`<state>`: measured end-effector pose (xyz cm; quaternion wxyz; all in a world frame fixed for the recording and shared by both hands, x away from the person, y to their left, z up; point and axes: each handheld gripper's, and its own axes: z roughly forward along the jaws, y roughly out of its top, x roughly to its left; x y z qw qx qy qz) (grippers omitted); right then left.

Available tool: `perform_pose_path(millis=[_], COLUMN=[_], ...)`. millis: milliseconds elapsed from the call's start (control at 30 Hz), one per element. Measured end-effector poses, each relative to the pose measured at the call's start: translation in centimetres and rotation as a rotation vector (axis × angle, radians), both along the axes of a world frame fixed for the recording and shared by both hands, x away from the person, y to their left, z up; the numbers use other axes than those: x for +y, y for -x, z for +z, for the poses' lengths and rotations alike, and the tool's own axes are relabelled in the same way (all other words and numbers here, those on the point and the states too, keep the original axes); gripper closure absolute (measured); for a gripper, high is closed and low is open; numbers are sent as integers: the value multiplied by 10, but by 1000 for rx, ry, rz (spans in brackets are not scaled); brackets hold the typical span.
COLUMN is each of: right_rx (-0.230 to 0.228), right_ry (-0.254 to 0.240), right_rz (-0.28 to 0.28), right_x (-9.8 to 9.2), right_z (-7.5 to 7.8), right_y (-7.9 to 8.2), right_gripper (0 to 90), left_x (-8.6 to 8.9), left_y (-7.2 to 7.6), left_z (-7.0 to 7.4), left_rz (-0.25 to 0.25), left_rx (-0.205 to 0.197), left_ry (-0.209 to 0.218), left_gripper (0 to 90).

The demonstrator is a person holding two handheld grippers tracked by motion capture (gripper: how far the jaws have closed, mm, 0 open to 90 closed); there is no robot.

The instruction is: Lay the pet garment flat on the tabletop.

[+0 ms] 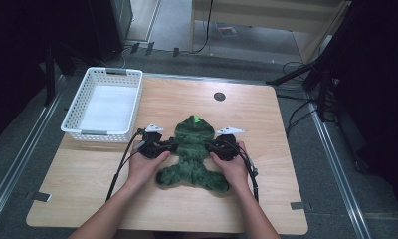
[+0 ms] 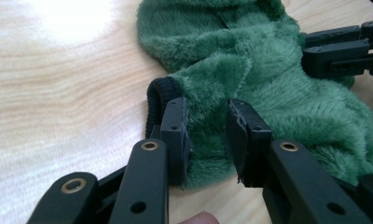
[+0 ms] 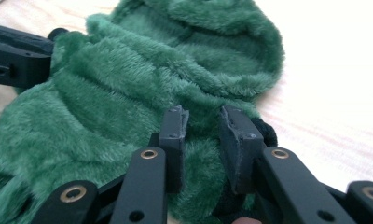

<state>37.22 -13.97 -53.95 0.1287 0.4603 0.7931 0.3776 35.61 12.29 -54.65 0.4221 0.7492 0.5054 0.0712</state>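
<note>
- Nearest us, our left claw (image 2: pixel 205 140) and right claw (image 3: pixel 203 144) each pinch a sleeve of the green fleece garment (image 1: pixel 193 149).
- It lies mid-surface (image 1: pixel 266 199), the basket (image 1: pixel 105 104) at ten o'clock.
- We judge it soft, light and floppy; the black cuffs (image 2: pixel 157 100) look like the surest hold.

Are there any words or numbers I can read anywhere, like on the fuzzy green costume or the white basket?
No words or numbers can be read in any view.
The green plush garment has no readable label.
The white basket is plain.
A small red and white thing on the floor beyond the table is too small and blurred to read.
</note>
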Motion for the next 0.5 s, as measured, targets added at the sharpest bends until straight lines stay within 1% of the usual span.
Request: perform_pose_path(millis=[100, 133, 167, 200, 233, 267, 300, 333, 367, 400, 433, 467, 500], right_rx=[-6, -5, -1, -1, -1, 2, -8, -8, -49, -49, -55, -51, -49], right_ry=[6, 8, 16, 16, 20, 10, 8, 8, 0, 0, -25, -30, -24], right_rz=[-4, -13, -11, -11, 1, 3, 10, 10, 18, 18, 33, 45, 57], right_x=[2, 3, 4, 4, 4, 4, 3, 3, -1, -1, -5, -6, -6], right_z=[0, 0, 1, 1, 4, 7, 9, 9, 18, 18, 24, 25, 25], right_y=[-5, -8, -8, -8, -7, -3, 0, 0, 16, 16, 32, 39, 46], right_gripper=[714, 712, 707, 707, 657, 619, 591, 591, 575, 575, 580, 580, 582], left_x=[-1, -3, -3, -3, -2, -2, 2, 2, 6, 6, 7, 7, 4], left_y=[-4, -7, -7, -7, -3, -3, 6, 6, 17, 17, 27, 27, 38], left_z=[0, 0, 0, 2, 7, 7, 15, 15, 22, 22, 25, 25, 25], left_rz=[11, 24, 24, 23, 28, 28, 35, 35, 28, 28, -2, -2, -51], left_rx=[2, 2, 2, 4, -8, -8, -53, -53, -76, -76, -88, -88, -86], left_ry=[-1, 5, 5, 13, 11, 11, 20, 20, 38, 38, 36, 36, 34], left_gripper=[713, 701, 677, 677, 563, 526, 519, 512, 517, 528, 532, 535, 541])
